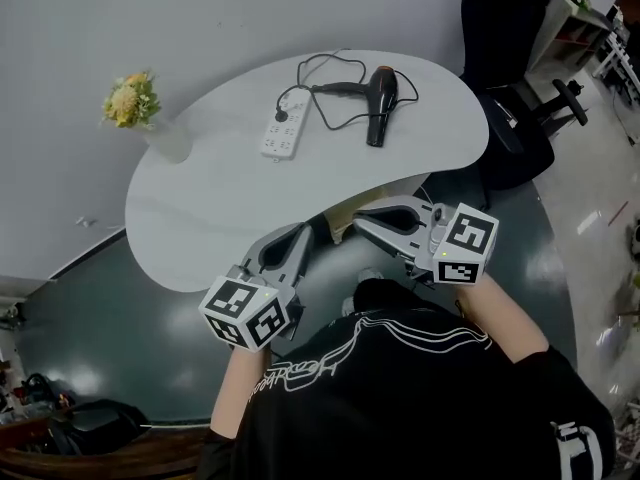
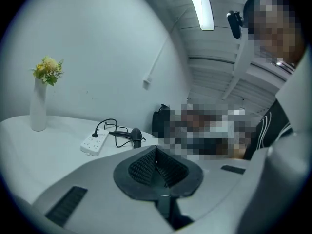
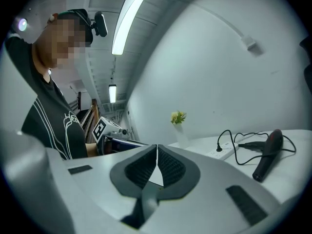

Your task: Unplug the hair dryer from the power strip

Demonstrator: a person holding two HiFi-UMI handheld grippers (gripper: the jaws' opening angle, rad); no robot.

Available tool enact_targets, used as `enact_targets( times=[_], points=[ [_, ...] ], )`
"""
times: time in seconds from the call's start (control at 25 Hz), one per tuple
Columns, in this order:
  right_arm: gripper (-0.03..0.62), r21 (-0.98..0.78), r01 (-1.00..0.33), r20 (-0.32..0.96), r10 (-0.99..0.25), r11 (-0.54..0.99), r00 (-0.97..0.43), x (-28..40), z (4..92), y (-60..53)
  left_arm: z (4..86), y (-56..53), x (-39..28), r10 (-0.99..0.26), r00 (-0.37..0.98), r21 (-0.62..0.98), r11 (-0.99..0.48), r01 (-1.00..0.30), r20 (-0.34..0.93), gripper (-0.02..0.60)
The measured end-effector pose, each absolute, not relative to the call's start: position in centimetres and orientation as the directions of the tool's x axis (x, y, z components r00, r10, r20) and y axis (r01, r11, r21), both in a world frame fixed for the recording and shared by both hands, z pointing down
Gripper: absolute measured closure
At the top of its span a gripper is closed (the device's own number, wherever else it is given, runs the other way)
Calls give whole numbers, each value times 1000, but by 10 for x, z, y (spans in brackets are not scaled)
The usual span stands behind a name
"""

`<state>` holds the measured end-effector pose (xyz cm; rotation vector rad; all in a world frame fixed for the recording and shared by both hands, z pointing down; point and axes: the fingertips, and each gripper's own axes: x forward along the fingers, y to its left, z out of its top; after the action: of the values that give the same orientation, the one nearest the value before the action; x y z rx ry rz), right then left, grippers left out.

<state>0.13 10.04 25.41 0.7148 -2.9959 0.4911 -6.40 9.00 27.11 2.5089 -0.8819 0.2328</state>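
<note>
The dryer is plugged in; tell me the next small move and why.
Probably reach the right gripper forward toward the black plug, opening its jaws on the way. The plug sits in the far end of the power strip, and this gripper and the left gripper are both shut, empty and held well back from it.

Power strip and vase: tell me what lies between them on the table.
Only bare table: the head view shows nothing between the power strip and the vase, and the left gripper view agrees.
</note>
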Motion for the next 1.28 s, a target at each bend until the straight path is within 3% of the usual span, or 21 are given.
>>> enact_targets(
  times=[0.76,1.28],
  points=[
    [597,-316,-341,155,-307,885,-939,21,305,-82,337,-90,-58,-659,584,348,-469,-812,474,578],
    [597,-434,-362,251,-275,825,-928,-14,381,-146,423,-178,-99,-630,500,305,-399,-865,594,578]
  ],
)
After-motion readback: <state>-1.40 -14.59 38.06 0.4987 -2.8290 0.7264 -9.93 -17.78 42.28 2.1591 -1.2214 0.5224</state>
